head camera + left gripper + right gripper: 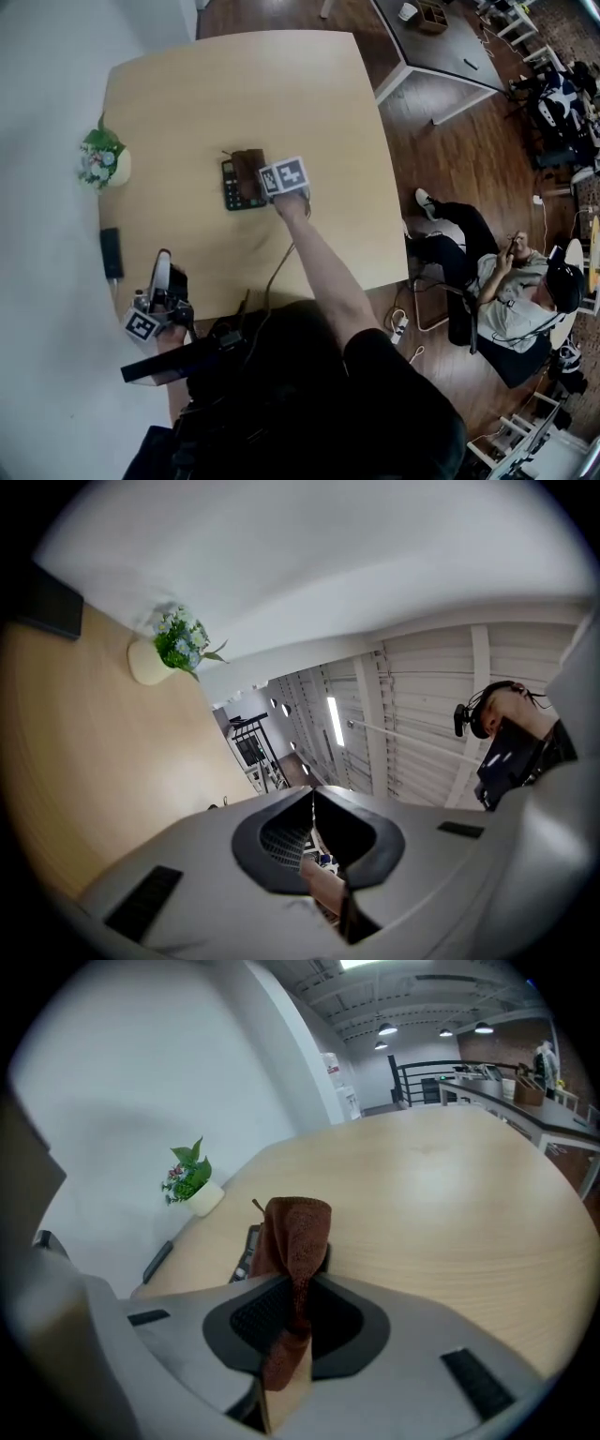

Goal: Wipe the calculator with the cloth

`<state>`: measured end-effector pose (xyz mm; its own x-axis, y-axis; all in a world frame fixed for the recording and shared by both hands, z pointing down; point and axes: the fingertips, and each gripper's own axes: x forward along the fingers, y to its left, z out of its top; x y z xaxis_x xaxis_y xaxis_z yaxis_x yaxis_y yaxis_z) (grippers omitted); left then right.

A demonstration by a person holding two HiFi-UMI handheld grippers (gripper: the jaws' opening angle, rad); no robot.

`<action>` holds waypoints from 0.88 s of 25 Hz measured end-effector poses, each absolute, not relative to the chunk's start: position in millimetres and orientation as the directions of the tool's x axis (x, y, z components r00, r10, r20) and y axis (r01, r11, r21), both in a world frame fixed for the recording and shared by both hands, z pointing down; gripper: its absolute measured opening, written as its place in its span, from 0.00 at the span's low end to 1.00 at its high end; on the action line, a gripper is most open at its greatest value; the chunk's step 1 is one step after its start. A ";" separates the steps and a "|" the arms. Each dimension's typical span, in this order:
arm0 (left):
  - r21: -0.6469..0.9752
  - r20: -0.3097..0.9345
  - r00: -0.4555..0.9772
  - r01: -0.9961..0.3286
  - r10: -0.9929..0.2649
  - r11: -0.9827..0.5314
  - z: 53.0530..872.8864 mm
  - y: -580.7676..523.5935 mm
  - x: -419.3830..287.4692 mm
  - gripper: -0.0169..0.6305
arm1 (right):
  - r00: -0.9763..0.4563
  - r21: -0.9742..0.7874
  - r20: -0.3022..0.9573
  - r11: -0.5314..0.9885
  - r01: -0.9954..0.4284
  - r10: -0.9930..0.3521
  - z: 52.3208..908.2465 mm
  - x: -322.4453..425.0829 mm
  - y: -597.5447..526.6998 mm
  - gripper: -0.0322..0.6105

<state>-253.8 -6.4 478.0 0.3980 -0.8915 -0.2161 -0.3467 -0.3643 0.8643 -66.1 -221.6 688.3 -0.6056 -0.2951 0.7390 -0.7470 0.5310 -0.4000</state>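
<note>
**Ana:** What does the head view show?

**Ben:** A big light wooden table (281, 94). A flat black calculator (231, 195) lies in the middle of it. The right gripper (261, 180) reaches down to the calculator. A fuzzy brown cloth (247, 165) sits on the calculator's right part. The left gripper (161, 277) is by the table's near left corner, well apart from the calculator.

**Ana:** Anything else on the table?

**Ben:** A small white pot of green leaves and flowers (101, 161) stands at the left edge. A flat black slab (111, 253) lies closer to the person.

**Ana:** And the left gripper view?

**Ben:** Its two jaws are pressed together with nothing between them. It looks across the table at the pot (150, 660) and a white wall (328, 564).

**Ana:** And the right gripper view?

**Ben:** The jaws are clenched on the brown cloth (296, 1237). The cloth sticks out in front of them, folded over. The calculator (250, 1243) peeks out at the cloth's left side, flat on the table.
</note>
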 end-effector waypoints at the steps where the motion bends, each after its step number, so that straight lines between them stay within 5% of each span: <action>1: 0.864 -0.214 0.404 -0.346 -0.889 -0.366 477.1 -6.2 -247.7 0.01 | -0.588 -0.386 0.745 0.518 -0.764 -0.313 688.2 -50.0 -223.2 0.10; 6: 0.869 -0.208 0.410 -0.339 -0.888 -0.360 478.9 0.4 -237.1 0.01 | -0.577 -0.374 0.696 0.471 -0.799 -0.427 655.7 -10.9 -226.2 0.10; 11: 0.881 -0.197 0.399 -0.327 -0.895 -0.340 490.4 10.4 -243.6 0.01 | -0.818 -0.587 0.493 0.580 -0.565 -0.298 618.6 -131.6 -202.5 0.10; 15: 0.877 -0.196 0.382 -0.343 -0.903 -0.336 485.2 19.6 -247.3 0.01 | -0.732 -0.489 0.647 0.620 -0.614 -0.215 661.9 -169.8 -201.3 0.10; 22: 0.886 -0.180 0.364 -0.343 -0.914 -0.312 492.0 24.4 -260.7 0.01 | -0.629 -0.430 0.723 0.526 -0.734 -0.286 685.0 -92.2 -220.5 0.10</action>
<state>-260.7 24.4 492.0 0.3644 -0.9136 -0.1804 -0.3431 -0.3118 0.8860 -92.2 -220.5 685.0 -0.6289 -0.2858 0.7231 -0.7338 0.5257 -0.4304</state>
